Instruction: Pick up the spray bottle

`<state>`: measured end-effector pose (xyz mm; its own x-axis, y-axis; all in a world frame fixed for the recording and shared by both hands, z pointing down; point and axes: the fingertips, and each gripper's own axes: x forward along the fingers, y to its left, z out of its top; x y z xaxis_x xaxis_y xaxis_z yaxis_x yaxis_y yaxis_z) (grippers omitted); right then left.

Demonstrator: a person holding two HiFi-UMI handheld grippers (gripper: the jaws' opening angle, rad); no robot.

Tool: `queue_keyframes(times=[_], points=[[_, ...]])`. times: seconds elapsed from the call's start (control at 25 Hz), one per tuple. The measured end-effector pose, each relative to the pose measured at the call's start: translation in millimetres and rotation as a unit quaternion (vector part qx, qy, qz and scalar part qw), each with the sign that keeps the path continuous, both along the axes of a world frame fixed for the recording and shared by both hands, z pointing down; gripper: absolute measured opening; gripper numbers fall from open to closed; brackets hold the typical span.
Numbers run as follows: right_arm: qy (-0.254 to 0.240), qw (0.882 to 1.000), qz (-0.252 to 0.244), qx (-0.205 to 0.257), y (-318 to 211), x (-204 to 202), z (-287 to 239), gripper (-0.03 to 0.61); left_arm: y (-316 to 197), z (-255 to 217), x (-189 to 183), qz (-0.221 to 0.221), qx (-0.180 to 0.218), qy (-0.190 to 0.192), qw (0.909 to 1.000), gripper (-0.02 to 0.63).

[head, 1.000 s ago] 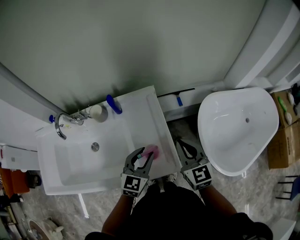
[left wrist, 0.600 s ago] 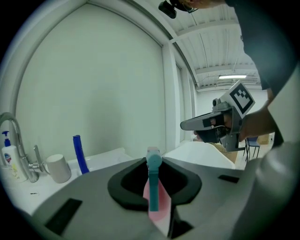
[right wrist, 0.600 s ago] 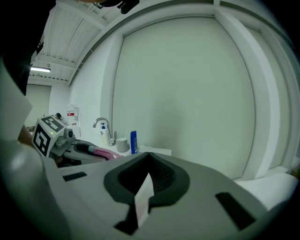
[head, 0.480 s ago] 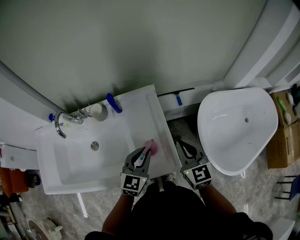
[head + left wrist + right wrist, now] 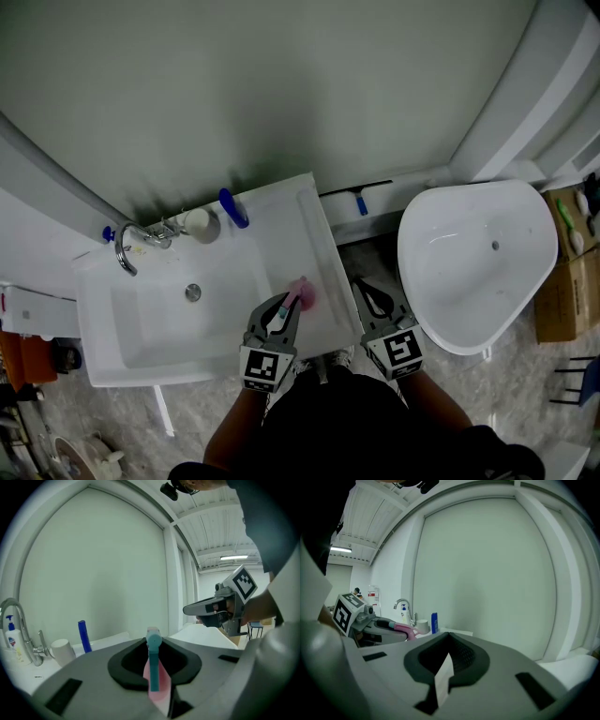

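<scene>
The spray bottle (image 5: 303,293) is pink with a teal head and sits at the sink's right front part. My left gripper (image 5: 286,307) is shut on it; its jaws have just been closing with the bottle between them. In the left gripper view the teal head (image 5: 153,641) stands up between the jaws and the pink body (image 5: 158,686) is pinched below it. My right gripper (image 5: 369,296) hangs just right of the sink edge, shut and empty. The right gripper view shows its jaws met (image 5: 445,665) and the pink bottle (image 5: 405,629) off to the left.
The white sink (image 5: 122,319) has a faucet (image 5: 123,253), a white cup (image 5: 197,224) and a blue bottle (image 5: 232,207) along its back. A white bowl-shaped fixture (image 5: 478,262) stands at the right, with a cardboard box (image 5: 562,300) beyond it.
The left jaws stood wide around the pink bottle a second ago and have closed onto it. The right gripper has stayed in place.
</scene>
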<state>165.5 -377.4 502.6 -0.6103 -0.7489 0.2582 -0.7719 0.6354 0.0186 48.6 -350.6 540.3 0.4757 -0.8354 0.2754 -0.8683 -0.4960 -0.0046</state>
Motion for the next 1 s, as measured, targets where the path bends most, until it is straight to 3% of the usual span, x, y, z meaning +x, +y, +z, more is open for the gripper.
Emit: queue_keyframes(times=[0.48, 1.0], points=[[-0.011, 0.999, -0.023, 0.020, -0.3, -17.6, -19.9, -0.002, -6.8, -36.4, -28.7, -0.049, 0.031, 0.016, 0.9982, 0.061], [-0.047, 0.995, -0.070, 0.056, 6.1, -48.4, -64.5, -0.002, 3.0, -107.5, -67.8, -0.120, 0.086, 0.035, 0.9884, 0.061]])
